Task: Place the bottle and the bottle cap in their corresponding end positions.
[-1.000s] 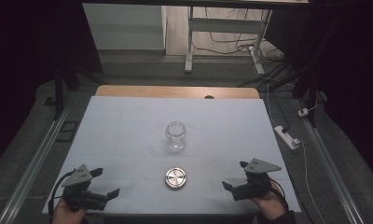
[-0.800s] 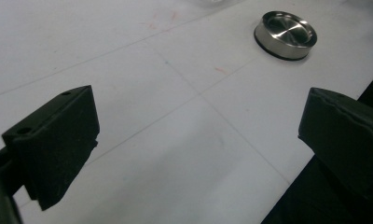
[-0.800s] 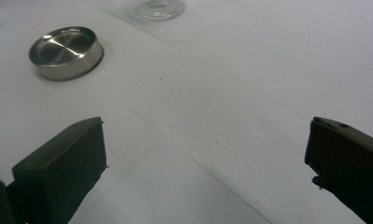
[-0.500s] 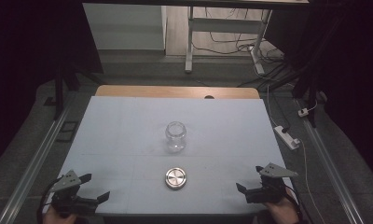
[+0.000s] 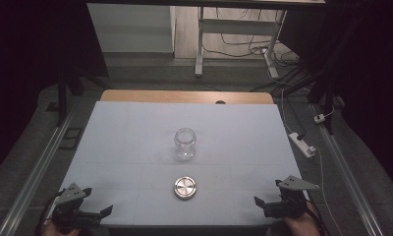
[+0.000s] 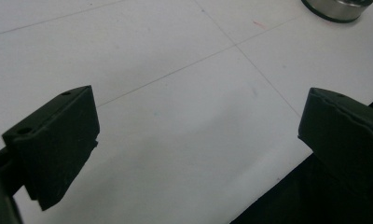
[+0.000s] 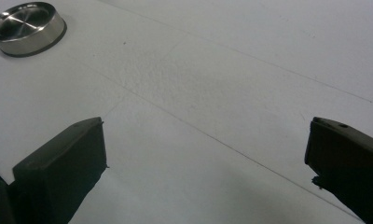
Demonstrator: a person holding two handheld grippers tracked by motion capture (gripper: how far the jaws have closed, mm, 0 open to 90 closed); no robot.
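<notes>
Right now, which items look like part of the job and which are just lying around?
Likely job items: glass jar, open, upright at table centre; metal lid lying nearer the person; left gripper and right gripper, both open, empty.

Lying about: power strip, floor cables.

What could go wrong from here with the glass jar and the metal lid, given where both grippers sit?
1. The clear glass jar stands upright and open mid-table, unsupported; a fast or off-centre grab could tip or roll it.
2. The round silver metal lid lies flat and low on the white table; wide-open jaws may slide over it or push it away.
3. The left gripper and right gripper sit at the table's near edge, so a low approach might catch it.
</notes>
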